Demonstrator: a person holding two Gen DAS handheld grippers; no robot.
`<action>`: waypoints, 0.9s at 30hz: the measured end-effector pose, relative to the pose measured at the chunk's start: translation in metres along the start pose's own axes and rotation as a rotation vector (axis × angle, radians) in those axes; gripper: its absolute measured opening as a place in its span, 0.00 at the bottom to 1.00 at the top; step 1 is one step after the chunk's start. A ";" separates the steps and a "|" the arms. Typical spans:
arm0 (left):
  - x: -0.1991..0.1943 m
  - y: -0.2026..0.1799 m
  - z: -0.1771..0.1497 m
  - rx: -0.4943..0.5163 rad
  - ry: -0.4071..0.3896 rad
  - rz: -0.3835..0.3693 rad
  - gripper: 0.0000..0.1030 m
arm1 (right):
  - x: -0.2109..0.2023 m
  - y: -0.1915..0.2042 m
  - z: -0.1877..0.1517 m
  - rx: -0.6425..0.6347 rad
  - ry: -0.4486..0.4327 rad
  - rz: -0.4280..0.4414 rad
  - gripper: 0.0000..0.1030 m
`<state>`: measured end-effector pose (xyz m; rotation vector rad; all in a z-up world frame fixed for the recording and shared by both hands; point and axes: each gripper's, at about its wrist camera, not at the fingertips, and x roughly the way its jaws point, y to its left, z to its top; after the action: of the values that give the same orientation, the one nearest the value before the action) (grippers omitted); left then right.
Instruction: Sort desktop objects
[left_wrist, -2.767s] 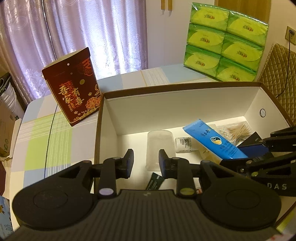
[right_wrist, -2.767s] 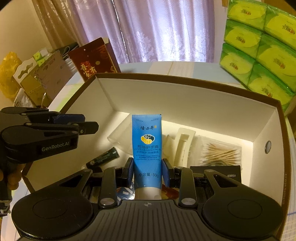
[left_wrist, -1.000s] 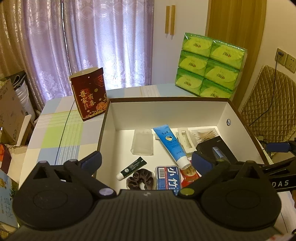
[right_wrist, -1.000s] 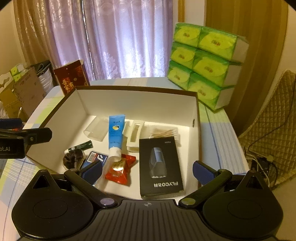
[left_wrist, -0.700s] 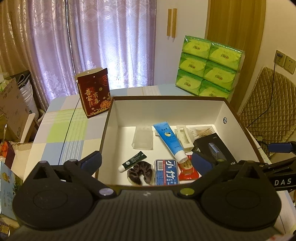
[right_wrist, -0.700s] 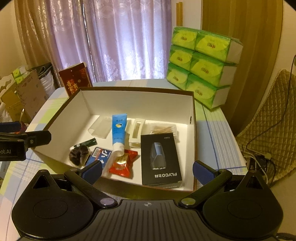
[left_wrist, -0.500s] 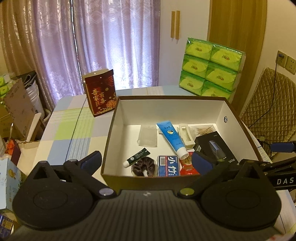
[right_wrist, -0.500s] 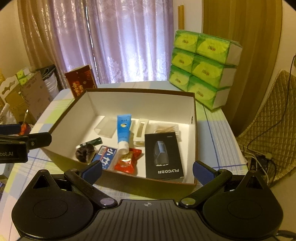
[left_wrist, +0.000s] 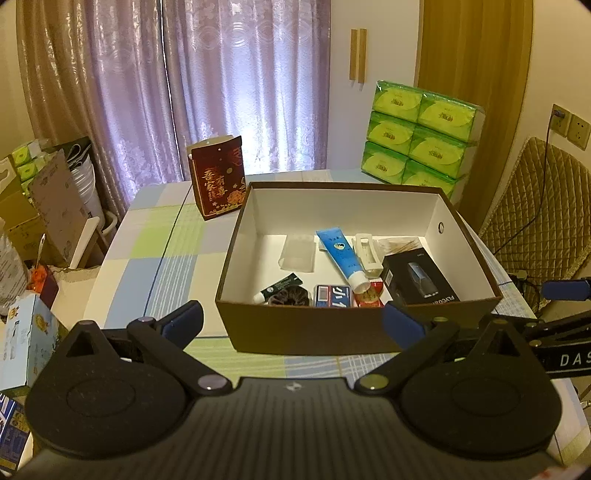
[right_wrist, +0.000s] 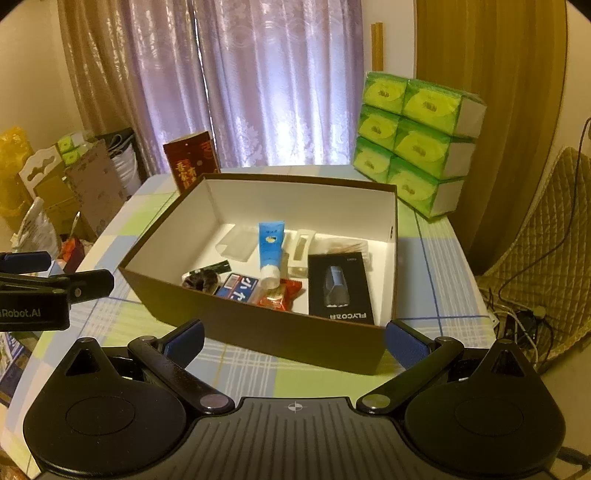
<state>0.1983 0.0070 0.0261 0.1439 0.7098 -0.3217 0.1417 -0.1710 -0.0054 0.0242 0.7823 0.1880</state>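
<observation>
A brown box (left_wrist: 306, 332) (right_wrist: 258, 328) with a white inside stands on the checked table. In it lie a blue tube (left_wrist: 338, 253) (right_wrist: 270, 246), a black FLYCO box (left_wrist: 421, 280) (right_wrist: 339, 290), a clear cup (left_wrist: 298, 253), a white case (left_wrist: 367, 254), a dark scrunchie (left_wrist: 288, 296), a blue card pack (left_wrist: 332, 295), a red sachet (right_wrist: 282, 293) and a small dark tube (left_wrist: 280, 286). My left gripper (left_wrist: 291, 323) hangs open before the box's near wall, holding nothing. My right gripper (right_wrist: 293, 338) is open too, in front of the box.
A dark red gift bag (left_wrist: 218, 181) stands left of the box's far corner. Stacked green tissue packs (left_wrist: 421, 144) (right_wrist: 413, 162) sit at the table's back right. Cardboard and clutter (left_wrist: 44, 221) fill the floor on the left; a quilted chair (left_wrist: 543, 221) is on the right.
Both grippers have drawn back and up out of the box. The right one released the blue tube, which now lies in the box. Both have gone from narrow to wide open.
</observation>
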 end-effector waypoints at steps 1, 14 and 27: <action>-0.004 0.000 -0.002 0.000 -0.001 0.002 0.99 | -0.003 0.000 -0.001 -0.002 -0.002 0.002 0.98; -0.040 -0.015 -0.026 -0.001 0.002 0.027 0.99 | -0.033 0.001 -0.024 -0.030 -0.007 0.018 0.98; -0.071 -0.028 -0.042 0.000 -0.006 0.037 0.99 | -0.058 0.002 -0.037 -0.070 -0.033 0.023 0.98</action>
<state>0.1120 0.0075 0.0411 0.1558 0.7004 -0.2863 0.0750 -0.1810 0.0087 -0.0299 0.7420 0.2364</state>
